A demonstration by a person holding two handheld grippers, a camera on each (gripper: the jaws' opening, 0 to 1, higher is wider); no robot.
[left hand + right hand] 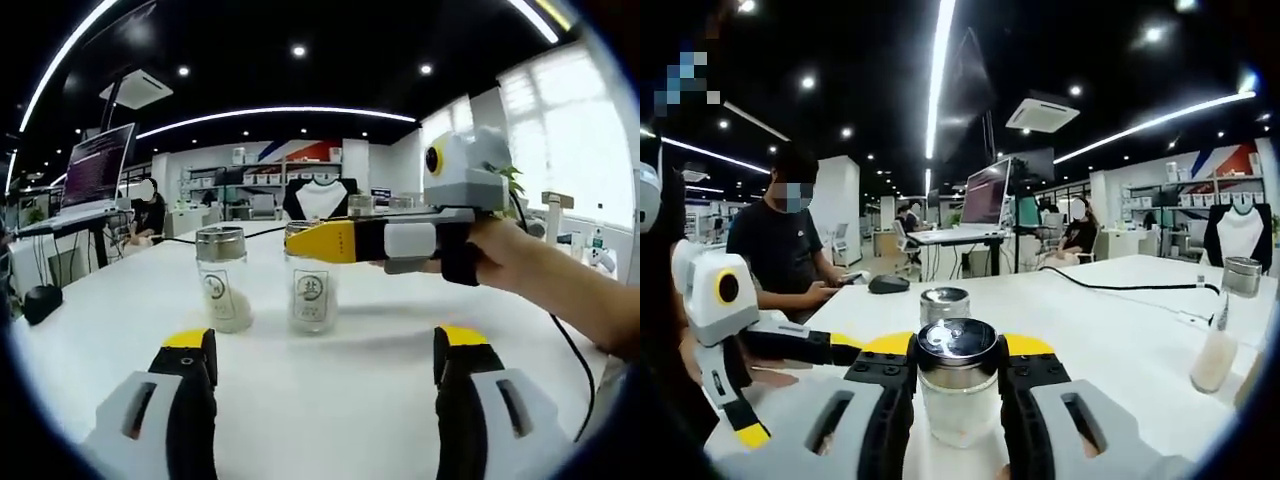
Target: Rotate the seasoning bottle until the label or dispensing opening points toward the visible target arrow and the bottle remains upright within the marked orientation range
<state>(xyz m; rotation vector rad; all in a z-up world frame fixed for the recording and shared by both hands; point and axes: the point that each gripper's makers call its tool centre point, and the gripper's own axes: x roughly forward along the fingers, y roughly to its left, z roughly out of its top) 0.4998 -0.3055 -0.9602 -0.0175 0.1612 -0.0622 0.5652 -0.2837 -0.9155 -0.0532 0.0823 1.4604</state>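
Note:
Two clear glass seasoning bottles with metal caps stand upright on the white table (330, 400). The left bottle (222, 278) stands free. My right gripper (320, 240) reaches in from the right and holds the right bottle (312, 292) near its cap. Both round labels face the left gripper view. In the right gripper view, my right gripper (958, 350) is shut on the near bottle (958, 400), a pad against each side. The other bottle (944, 303) stands just behind it. My left gripper (326, 345) is open in front of the bottles, with nothing between its jaws.
A person's hand (520, 260) holds the right gripper. A small bottle of white contents (1215, 360) and a capped jar (1240, 275) stand at the table's right. A black cable (1120, 287) and a mouse (888, 284) lie farther back. A person (780, 250) stands by the table's left.

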